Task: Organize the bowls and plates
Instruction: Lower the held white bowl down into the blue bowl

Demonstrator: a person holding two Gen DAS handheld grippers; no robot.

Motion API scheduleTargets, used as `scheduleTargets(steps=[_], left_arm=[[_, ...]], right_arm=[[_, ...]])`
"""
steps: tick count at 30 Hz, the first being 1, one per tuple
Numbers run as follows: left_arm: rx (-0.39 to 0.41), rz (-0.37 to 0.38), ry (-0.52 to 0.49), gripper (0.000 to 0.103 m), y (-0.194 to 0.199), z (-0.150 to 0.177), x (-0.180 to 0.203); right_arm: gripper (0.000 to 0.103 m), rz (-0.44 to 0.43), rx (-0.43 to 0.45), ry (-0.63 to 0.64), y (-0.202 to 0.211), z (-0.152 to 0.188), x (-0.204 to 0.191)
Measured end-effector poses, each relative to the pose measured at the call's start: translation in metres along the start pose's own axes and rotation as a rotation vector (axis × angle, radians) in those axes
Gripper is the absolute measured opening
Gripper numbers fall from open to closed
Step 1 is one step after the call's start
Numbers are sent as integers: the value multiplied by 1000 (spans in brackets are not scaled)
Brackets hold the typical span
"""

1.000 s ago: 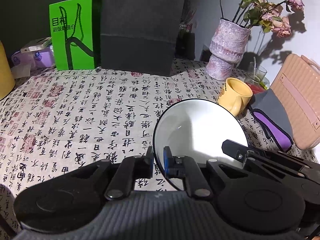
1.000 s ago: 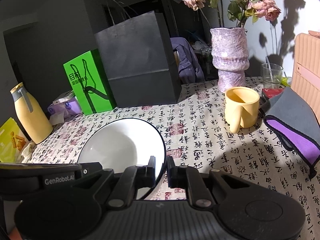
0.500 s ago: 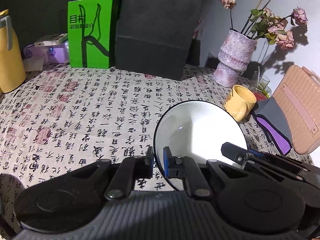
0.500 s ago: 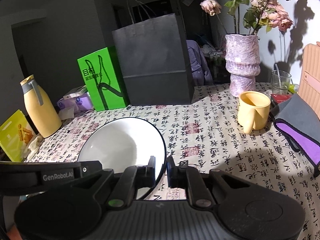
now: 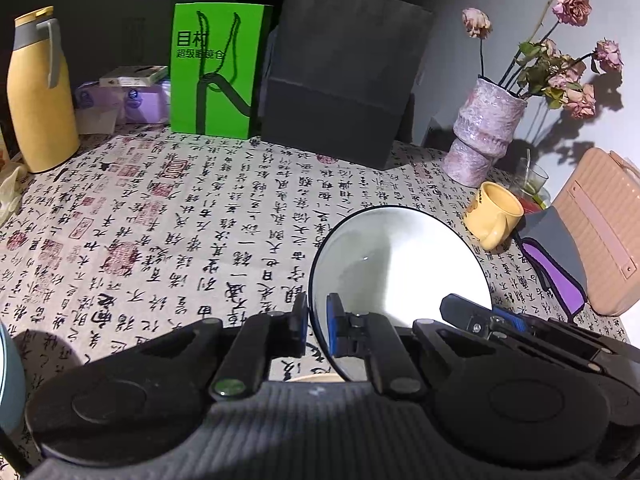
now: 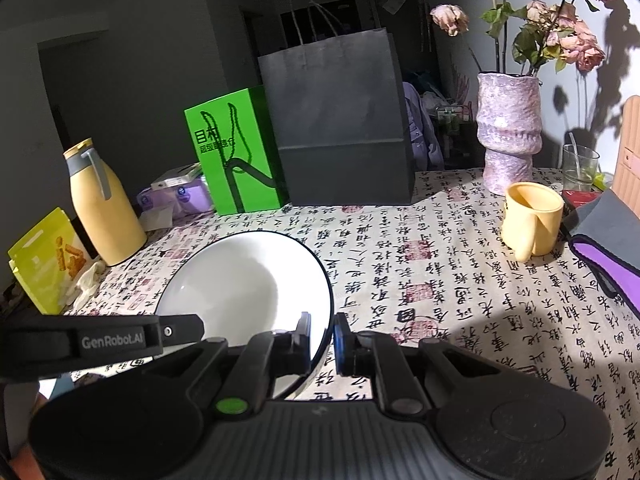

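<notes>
White bowl gripped by both grippers over the calligraphy tablecloth

"GenRobot.AI" showed on the left gripper [image 6: 168, 330]; it and the right gripper [image 6: 322, 338] each pinched the white bowl [image 6: 240, 288] by opposite rim edges. The green bag [image 5: 218, 68] at 11 o'clock bore "目村". The yellow mug [image 6: 534, 216] at 2 o'clock seemed empty.

— What's moved?
— Both grippers have carried the white bowl [image 5: 400, 264] back from the vase [image 5: 484, 136] and the yellow mug [image 5: 496, 216], leftward over the bench [image 5: 160, 240].
— Anything new in sight?
— The yellow bottle [image 5: 40, 92] now shows at the left, and a blue-grey rim [image 5: 10, 380] at that edge.
</notes>
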State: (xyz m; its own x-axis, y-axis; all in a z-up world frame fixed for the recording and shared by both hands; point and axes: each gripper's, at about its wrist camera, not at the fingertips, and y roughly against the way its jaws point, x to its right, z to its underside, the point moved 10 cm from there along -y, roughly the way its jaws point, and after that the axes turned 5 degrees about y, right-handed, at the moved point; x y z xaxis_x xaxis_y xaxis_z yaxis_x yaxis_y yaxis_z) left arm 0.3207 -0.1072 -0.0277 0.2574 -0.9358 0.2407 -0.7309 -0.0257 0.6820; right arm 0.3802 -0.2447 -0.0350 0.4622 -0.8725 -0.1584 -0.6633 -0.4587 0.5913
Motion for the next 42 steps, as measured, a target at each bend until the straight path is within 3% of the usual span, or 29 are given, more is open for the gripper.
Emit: scheduleTargets(steps=[42], left_arm=[[61,-28,111,10,55,-1,-101]], right_arm=[[11,-67,2,96,5,5,-108]])
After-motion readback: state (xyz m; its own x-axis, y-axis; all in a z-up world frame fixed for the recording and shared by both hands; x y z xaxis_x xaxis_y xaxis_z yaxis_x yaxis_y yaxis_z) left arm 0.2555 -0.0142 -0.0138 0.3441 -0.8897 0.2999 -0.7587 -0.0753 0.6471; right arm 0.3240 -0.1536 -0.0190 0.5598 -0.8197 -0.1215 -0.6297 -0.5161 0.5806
